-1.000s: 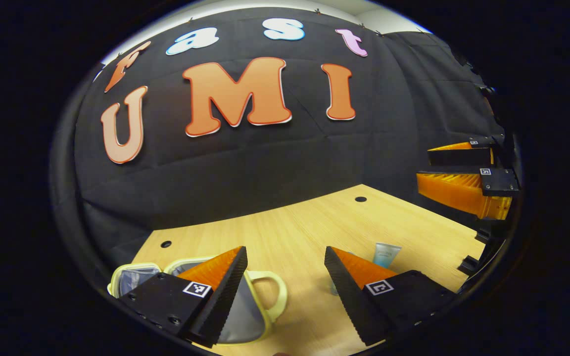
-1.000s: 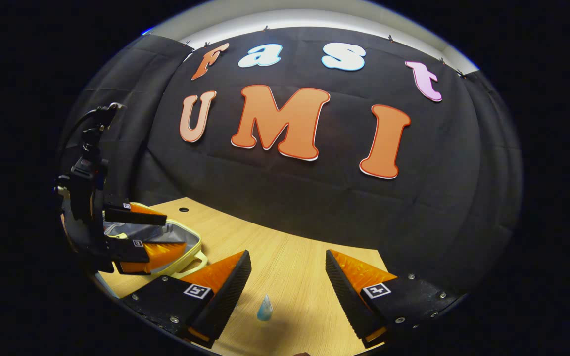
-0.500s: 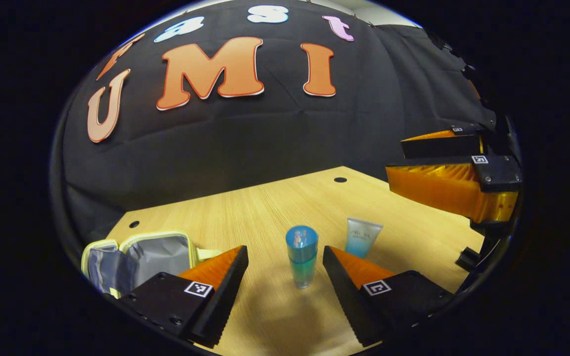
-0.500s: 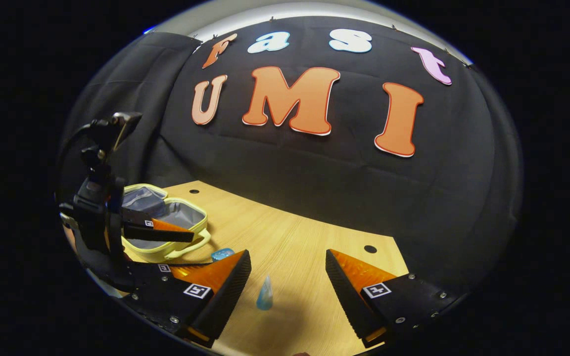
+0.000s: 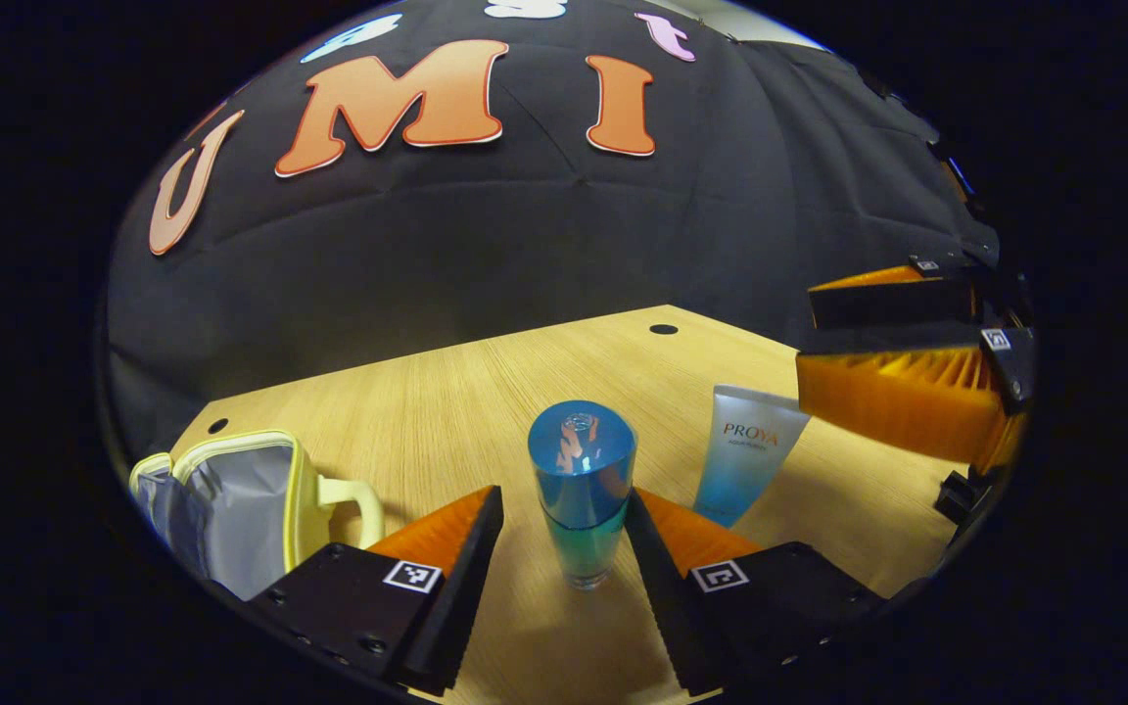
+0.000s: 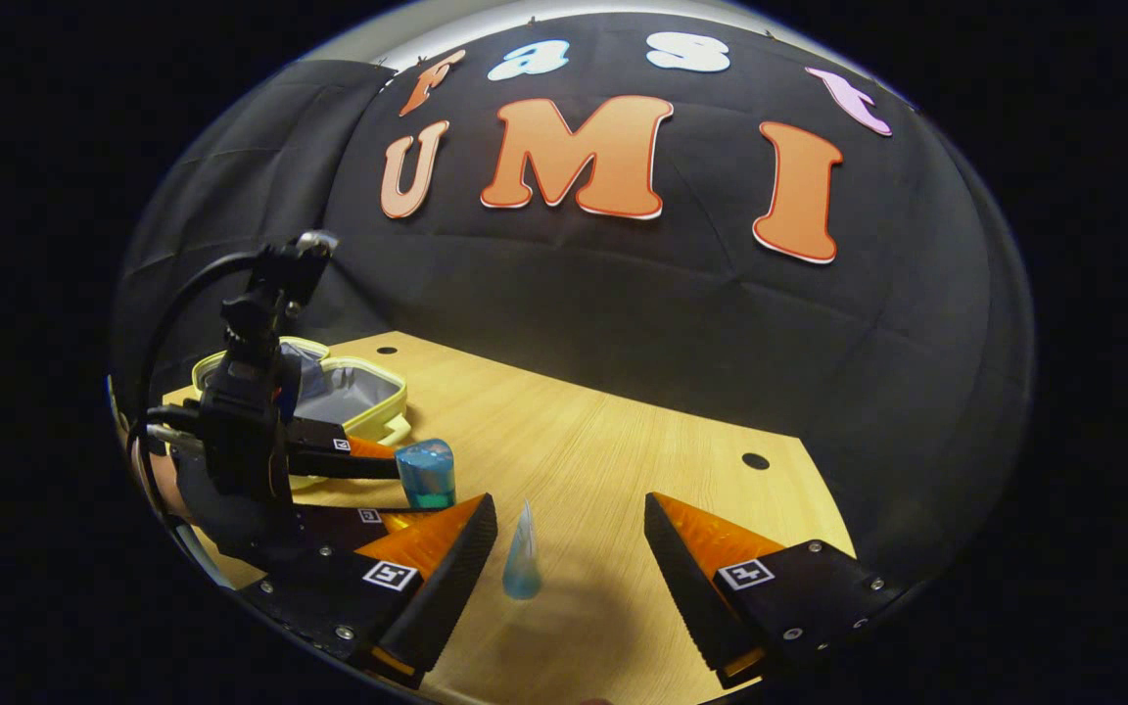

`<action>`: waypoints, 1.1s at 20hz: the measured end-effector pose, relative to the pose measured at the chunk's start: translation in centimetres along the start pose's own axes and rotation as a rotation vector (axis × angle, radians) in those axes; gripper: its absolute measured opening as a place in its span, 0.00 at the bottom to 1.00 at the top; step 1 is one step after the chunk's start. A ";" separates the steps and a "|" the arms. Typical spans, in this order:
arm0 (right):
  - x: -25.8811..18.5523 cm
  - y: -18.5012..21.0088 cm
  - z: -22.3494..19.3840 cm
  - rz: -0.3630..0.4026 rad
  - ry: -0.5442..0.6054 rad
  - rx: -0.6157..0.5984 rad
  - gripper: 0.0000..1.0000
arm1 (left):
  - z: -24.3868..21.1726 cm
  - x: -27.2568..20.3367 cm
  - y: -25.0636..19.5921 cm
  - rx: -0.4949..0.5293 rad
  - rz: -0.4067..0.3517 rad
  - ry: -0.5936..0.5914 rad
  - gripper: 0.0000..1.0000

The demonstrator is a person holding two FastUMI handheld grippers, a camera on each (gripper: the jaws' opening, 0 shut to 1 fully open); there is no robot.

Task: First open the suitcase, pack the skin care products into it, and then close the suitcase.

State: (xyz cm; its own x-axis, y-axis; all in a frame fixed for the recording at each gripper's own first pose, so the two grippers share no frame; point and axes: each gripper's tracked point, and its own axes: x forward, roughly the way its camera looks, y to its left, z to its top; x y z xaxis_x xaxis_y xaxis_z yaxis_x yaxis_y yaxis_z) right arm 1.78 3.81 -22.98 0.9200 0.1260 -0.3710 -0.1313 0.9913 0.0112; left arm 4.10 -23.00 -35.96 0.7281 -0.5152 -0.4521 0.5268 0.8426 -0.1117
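Observation:
A small yellow-rimmed suitcase [image 5: 231, 494] with grey lining lies open at the left of the wooden table [image 5: 486, 382]. A blue bottle [image 5: 581, 490] stands upright between the fingers of my left gripper [image 5: 564, 494], which is open; the right finger is close against it and a gap shows at the left finger. A pale blue tube [image 5: 750, 450] stands on its cap just right of the bottle. In the right gripper view, my right gripper [image 6: 569, 519] is open with the tube [image 6: 522, 553] between its fingers, nearer the left one. There the left gripper [image 6: 405, 487] straddles the bottle [image 6: 425, 473].
The suitcase [image 6: 349, 387] sits behind the left gripper, near the table's back left corner. The right gripper [image 5: 807, 333] hangs just right of the tube in the left gripper view. Bare table [image 6: 603, 441] stretches toward the black cloth wall, with small round holes near its back edge.
My left gripper has swung from over the suitcase to the blue bottle and moved in around it. The right gripper has tilted down a little toward the tube.

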 end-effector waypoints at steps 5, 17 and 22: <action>1.5 0.6 -2.5 0.022 0.054 0.010 0.96 | 0.7 1.1 -0.5 0.014 -0.009 -0.019 0.49; 5.1 3.2 -7.7 0.107 0.178 0.058 0.79 | 1.0 1.3 -0.2 -0.003 0.006 -0.024 0.45; 5.7 4.1 -8.3 0.129 0.199 0.076 0.48 | 1.1 0.8 0.9 -0.020 0.029 -0.029 0.45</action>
State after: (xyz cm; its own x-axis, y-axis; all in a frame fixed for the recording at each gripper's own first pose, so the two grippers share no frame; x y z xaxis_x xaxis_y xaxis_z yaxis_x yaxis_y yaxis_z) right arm 3.44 8.30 -32.76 0.8058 0.2488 -0.5373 -0.2077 0.9686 0.1369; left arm 5.66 -22.78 -35.42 0.7553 -0.4945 -0.4300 0.4968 0.8600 -0.1163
